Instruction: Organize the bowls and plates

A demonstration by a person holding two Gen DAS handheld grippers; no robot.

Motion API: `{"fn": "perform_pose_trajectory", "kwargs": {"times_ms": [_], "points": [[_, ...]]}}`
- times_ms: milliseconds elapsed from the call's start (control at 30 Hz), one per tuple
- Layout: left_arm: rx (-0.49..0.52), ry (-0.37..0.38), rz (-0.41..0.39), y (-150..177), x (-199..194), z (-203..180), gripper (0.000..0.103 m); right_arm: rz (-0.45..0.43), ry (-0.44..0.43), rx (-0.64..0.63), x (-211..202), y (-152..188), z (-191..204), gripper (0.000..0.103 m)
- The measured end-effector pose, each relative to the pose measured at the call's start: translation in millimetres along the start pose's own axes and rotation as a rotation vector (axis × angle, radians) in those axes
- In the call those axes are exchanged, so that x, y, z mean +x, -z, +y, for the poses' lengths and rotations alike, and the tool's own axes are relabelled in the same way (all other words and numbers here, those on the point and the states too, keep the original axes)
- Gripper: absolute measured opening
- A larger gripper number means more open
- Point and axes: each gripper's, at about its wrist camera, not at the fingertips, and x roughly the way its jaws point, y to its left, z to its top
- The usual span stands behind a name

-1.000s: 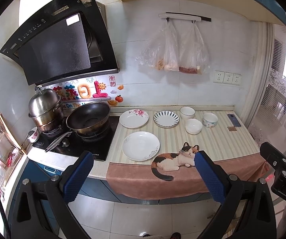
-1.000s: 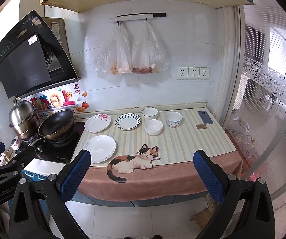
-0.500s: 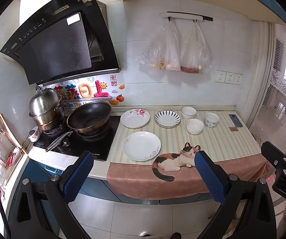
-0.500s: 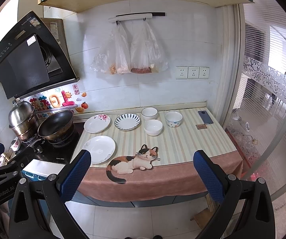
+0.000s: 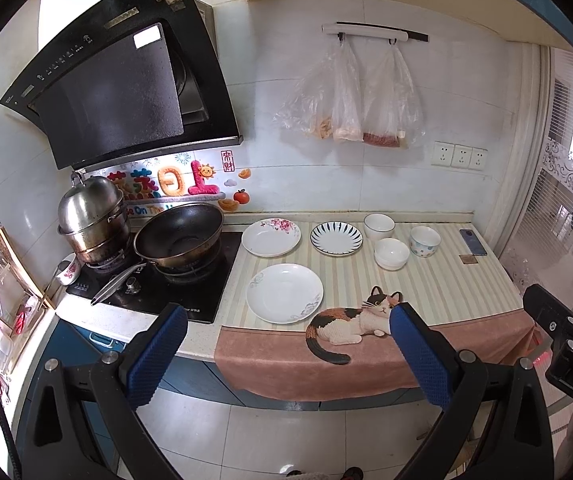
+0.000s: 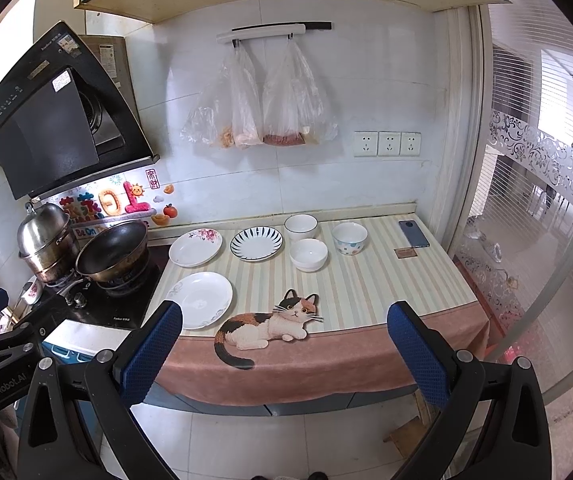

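Both grippers, left (image 5: 286,344) and right (image 6: 284,344), held back from the surface (image 6: 386,284), jaws spread wide and empty, likely framing the layout before a first pick. Three plates (image 5: 284,293) at ten o'clock of the cat print, three bowls (image 5: 391,253) at one o'clock. Against a second ago, views barely nearer; nothing moved.

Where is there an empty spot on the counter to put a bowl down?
Bare striped cloth lies right of the plain white bowl, between the cat picture and the phone. A smaller gap sits between the big white plate and that bowl. The back row, from flowered plate to dotted bowl, is crowded.
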Motion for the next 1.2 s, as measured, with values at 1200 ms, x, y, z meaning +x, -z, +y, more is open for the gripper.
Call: {"fn": "perform_pose_trajectory", "kwargs": {"times_ms": [1200], "points": [[-0.045, -0.052, 0.072, 4.1, 124.9, 77.1, 0.103, 0.138, -0.111, 0.089, 96.1, 28.8, 37.6, 0.103]]}}
